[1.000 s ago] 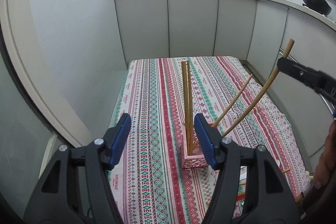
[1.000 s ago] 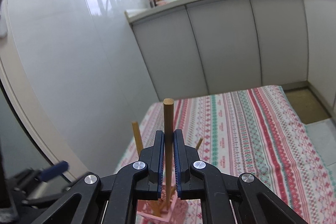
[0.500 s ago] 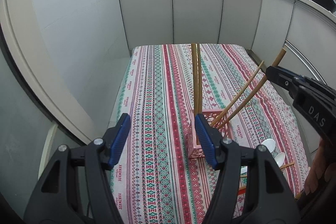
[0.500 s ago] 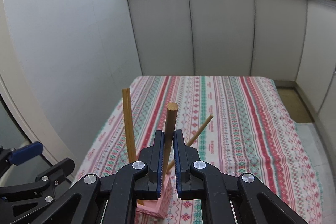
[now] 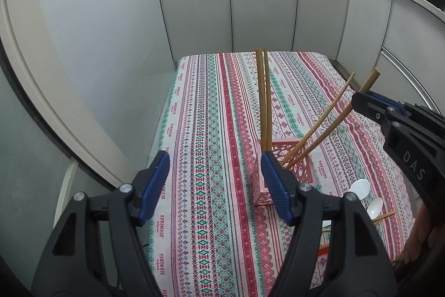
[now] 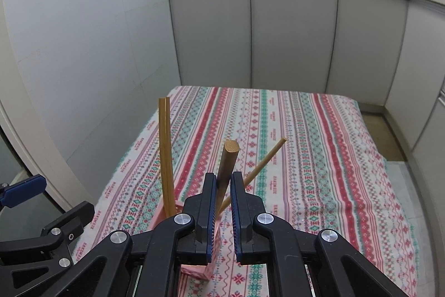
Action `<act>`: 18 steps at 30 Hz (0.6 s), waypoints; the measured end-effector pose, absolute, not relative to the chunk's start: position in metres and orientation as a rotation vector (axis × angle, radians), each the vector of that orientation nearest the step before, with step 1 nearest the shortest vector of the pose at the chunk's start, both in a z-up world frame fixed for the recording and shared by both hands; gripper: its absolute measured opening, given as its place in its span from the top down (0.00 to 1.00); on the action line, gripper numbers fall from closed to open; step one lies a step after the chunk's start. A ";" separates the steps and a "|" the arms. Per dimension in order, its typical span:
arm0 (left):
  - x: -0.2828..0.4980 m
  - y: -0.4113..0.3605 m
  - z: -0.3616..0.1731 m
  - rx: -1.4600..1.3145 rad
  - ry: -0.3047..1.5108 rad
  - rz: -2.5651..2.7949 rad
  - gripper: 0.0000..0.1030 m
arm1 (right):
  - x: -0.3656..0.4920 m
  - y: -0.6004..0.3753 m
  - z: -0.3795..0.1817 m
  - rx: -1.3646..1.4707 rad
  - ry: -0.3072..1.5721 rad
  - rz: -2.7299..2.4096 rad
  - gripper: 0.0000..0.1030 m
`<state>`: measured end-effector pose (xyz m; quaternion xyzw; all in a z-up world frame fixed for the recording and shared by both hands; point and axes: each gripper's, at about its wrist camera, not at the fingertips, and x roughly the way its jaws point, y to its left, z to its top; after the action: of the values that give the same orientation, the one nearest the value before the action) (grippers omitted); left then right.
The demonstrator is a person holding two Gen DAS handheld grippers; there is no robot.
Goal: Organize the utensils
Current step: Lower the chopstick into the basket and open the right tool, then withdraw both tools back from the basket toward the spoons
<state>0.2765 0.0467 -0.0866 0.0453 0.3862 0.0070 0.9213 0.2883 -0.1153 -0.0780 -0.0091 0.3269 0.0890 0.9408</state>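
Note:
A pink lattice basket (image 5: 289, 157) stands on the striped tablecloth (image 5: 211, 107). Two chopsticks (image 5: 262, 96) stand upright in it, and a thinner one (image 6: 264, 160) leans to the right. My right gripper (image 6: 223, 174) is shut on a thick wooden chopstick (image 6: 229, 157) near its top. The stick slants down into the basket (image 6: 158, 213). In the left wrist view the right gripper (image 5: 361, 99) comes in from the right, above the basket. My left gripper (image 5: 214, 157) hangs just left of the basket. Its jaws are opening, with only cloth between them.
Two white spoons (image 5: 360, 188) and a loose chopstick (image 5: 385, 216) lie on the cloth right of the basket. A glossy wall runs along the table's left side, grey cabinets (image 5: 261, 4) stand behind it. A person's hand (image 5: 417, 241) shows at the right edge.
The right gripper has come down with the thick chopstick, which now leans into the basket instead of standing straight. The left jaws stand slightly wider.

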 end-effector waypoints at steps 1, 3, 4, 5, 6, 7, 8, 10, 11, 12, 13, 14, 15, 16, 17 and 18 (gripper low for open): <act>0.276 0.047 -0.087 0.093 0.793 0.015 0.33 | 0.288 -0.115 -0.078 -0.021 0.669 0.180 0.91; 0.277 0.048 -0.087 0.092 0.797 0.017 0.33 | 0.288 -0.115 -0.079 -0.022 0.669 0.179 0.91; 0.277 0.048 -0.087 0.094 0.798 0.019 0.33 | 0.287 -0.114 -0.078 -0.025 0.670 0.178 0.91; 0.277 0.048 -0.087 0.095 0.799 0.022 0.33 | 0.287 -0.114 -0.079 -0.028 0.671 0.175 0.91; 0.277 0.048 -0.088 0.097 0.800 0.025 0.33 | 0.287 -0.113 -0.078 -0.029 0.670 0.173 0.89; 0.278 0.048 -0.088 0.098 0.801 0.027 0.33 | 0.287 -0.114 -0.078 -0.028 0.672 0.173 0.85; 0.277 0.048 -0.088 0.099 0.802 0.029 0.33 | 0.287 -0.114 -0.078 -0.023 0.673 0.173 0.81; 0.277 0.048 -0.088 0.104 0.802 0.039 0.31 | 0.287 -0.117 -0.076 -0.007 0.673 0.175 0.67; 0.277 0.047 -0.087 0.106 0.801 0.042 0.29 | 0.286 -0.118 -0.075 0.001 0.674 0.179 0.67; 0.276 0.047 -0.087 0.103 0.805 0.043 0.28 | 0.285 -0.119 -0.074 0.006 0.674 0.182 0.66; 0.275 0.047 -0.087 0.105 0.802 0.046 0.27 | 0.283 -0.121 -0.071 0.013 0.673 0.186 0.64; 0.274 0.046 -0.086 0.108 0.798 0.050 0.26 | 0.281 -0.122 -0.069 0.020 0.670 0.191 0.63; 0.274 0.046 -0.085 0.111 0.794 0.054 0.25 | 0.280 -0.123 -0.067 0.026 0.667 0.194 0.59; 0.273 0.046 -0.084 0.112 0.790 0.056 0.24 | 0.277 -0.126 -0.064 0.035 0.664 0.198 0.56; 0.271 0.046 -0.083 0.112 0.786 0.059 0.22 | 0.274 -0.128 -0.062 0.044 0.662 0.204 0.55; 0.270 0.045 -0.082 0.111 0.781 0.062 0.21 | 0.272 -0.131 -0.060 0.051 0.660 0.208 0.54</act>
<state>0.2701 0.0455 -0.0815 0.0543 0.3805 0.0304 0.9227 0.2721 -0.1305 -0.0600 0.0252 0.3235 0.1017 0.9404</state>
